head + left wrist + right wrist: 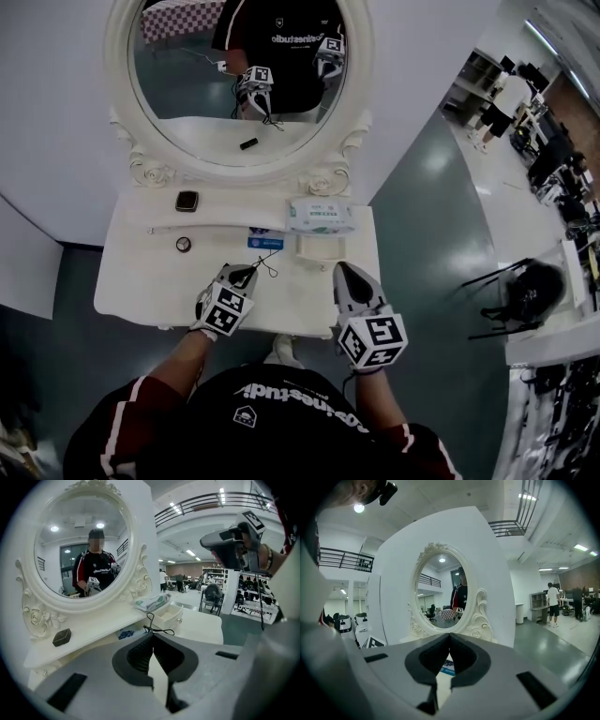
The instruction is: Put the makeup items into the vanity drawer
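My left gripper (248, 273) (153, 634) hovers over the front middle of the white vanity (131, 281). It is shut on a thin black eyelash curler (270, 265) (154, 626) that sticks out past its tips. My right gripper (342, 270) (449, 634) is beside it on the right, shut with nothing in it. A small drawer (322, 247) (171, 616) stands open just beyond the right gripper. On the top lie a dark compact (187, 201) (61, 637), a small round pot (184, 244) and a blue packet (265, 240) (125, 633).
A pack of wipes (321, 216) (152, 602) lies behind the drawer. The oval mirror (239, 84) rises at the vanity's back. A thin white stick (216, 228) lies along the shelf. Green floor lies to the right, with chairs and people farther off.
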Available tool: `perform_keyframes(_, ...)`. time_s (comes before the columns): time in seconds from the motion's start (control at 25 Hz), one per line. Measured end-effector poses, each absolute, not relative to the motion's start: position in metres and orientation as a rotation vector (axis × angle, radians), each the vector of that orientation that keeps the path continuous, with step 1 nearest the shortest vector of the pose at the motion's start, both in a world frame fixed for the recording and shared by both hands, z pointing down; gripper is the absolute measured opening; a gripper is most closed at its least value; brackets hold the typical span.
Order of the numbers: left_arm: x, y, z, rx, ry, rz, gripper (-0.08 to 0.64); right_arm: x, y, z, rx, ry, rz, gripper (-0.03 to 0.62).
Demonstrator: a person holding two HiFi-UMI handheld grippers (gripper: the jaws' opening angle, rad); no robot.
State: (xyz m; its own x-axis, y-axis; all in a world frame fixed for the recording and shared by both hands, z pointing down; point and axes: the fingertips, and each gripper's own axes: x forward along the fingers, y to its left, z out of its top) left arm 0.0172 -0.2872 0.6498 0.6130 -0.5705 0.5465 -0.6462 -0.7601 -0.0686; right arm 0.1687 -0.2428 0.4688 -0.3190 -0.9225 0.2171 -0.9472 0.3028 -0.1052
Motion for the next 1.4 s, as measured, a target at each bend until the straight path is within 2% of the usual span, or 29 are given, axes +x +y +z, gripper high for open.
perform_keyframes(0.64,0.069,-0.269,0.553,2.946,-0.920,0.648,0.008,0.192,-0.219,0.444,1.886,-2.411,0.271,0.003)
perform_keyframes(1.4,0.137,-0.290,0.573,3.037,-0.760,0.718,0.008,0.230,-0.205,0.443,1.984,-2.338,0.273,0.003)
